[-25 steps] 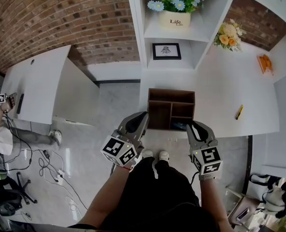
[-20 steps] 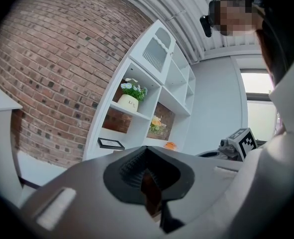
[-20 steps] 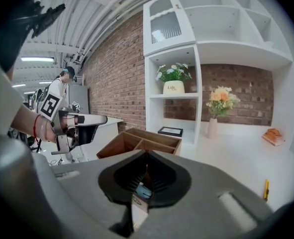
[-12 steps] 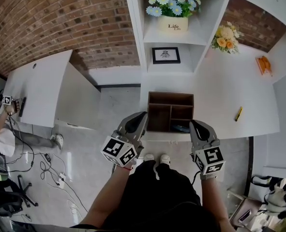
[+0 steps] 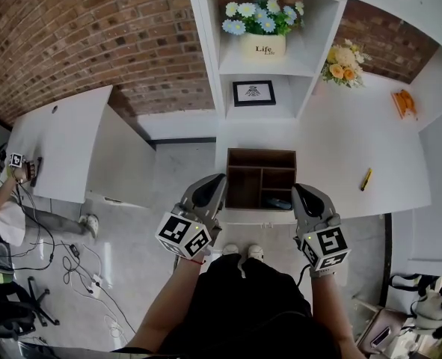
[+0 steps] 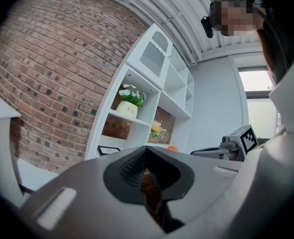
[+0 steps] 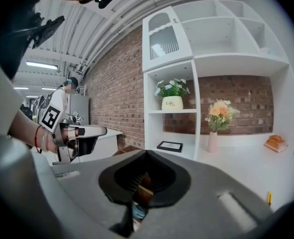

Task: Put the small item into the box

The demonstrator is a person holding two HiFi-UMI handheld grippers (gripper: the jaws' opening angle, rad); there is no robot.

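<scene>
— Where's the thing that goes in?
— I take it to be the small yellow item (image 5: 366, 179). It lies on the white table (image 5: 340, 140) to the right of the box (image 5: 262, 172), well apart from it. Neither gripper has it.
— And the grippers?
— Both hover at the box's near edge, the left gripper (image 5: 216, 183) by its near-left corner and the right gripper (image 5: 301, 193) by its near-right corner. Each has its jaws pressed together on nothing. Through the slit only the box's brown wood shows.
— So the step in hand is the reach?
— I judge so, and the right gripper is the nearer one. Carry it out to the right of the box and part the jaws before it comes down. Set them across the item's narrow width, since it lies flat and thin and could skid away.
— Which compartment?
— The box's near-right one already holds something bluish (image 5: 278, 202). The tall left one looks roomier for the drop.
</scene>
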